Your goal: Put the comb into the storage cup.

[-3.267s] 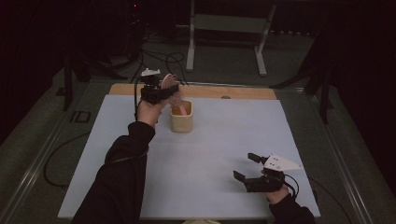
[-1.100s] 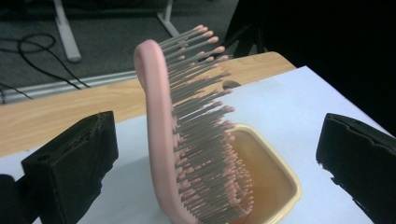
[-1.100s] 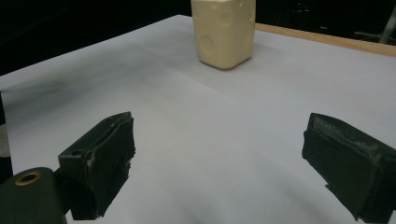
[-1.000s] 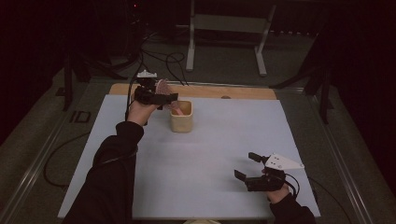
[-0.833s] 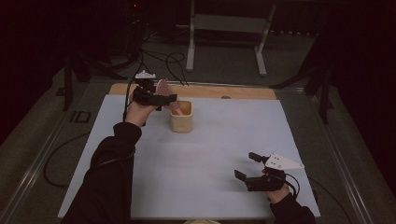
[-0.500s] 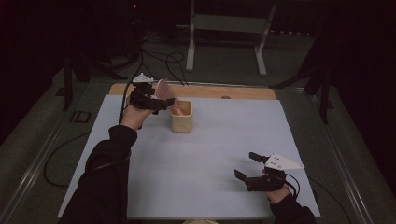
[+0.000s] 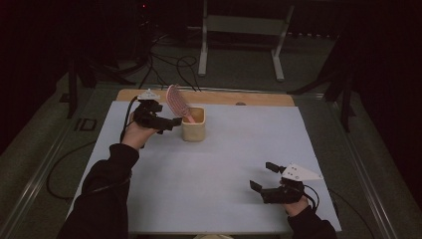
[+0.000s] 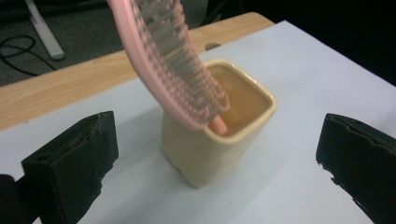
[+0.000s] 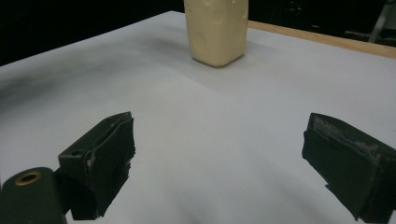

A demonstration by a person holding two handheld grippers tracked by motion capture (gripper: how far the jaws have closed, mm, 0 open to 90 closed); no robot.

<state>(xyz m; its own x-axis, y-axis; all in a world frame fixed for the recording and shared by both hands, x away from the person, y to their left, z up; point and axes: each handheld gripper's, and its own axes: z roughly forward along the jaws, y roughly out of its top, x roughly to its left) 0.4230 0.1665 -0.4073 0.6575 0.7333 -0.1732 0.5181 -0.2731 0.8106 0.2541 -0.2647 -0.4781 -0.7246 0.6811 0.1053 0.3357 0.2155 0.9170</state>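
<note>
Pink was the colour of the brush (image 8: 173, 60), and it stood with its handle down inside a cream cup (image 8: 219, 140). The brush leaned over the cup's rim, with its bristle head up in the air. The cup sat on a white table (image 7: 224, 164), near the far edge, where a strip of bare wood (image 7: 259, 98) showed.

The left gripper (image 7: 166, 123) was just beside the cup, on its left in the high view. A hand (image 7: 134, 133) in a black sleeve held it. Its jaws were spread wide and had hold of nothing. In the left gripper view the cup and brush sat between the two black jaws but farther off, and the jaws did not touch them.

The right gripper (image 7: 266, 178) was low over the near right part of the table, well apart from the cup. Its jaws were wide open too, with nothing in them. In the right gripper view the cup (image 9: 215, 30) stood far ahead on the white top.

Cables (image 7: 169, 62) and a metal stand (image 7: 244, 30) lay on the dark floor past the table.
</note>
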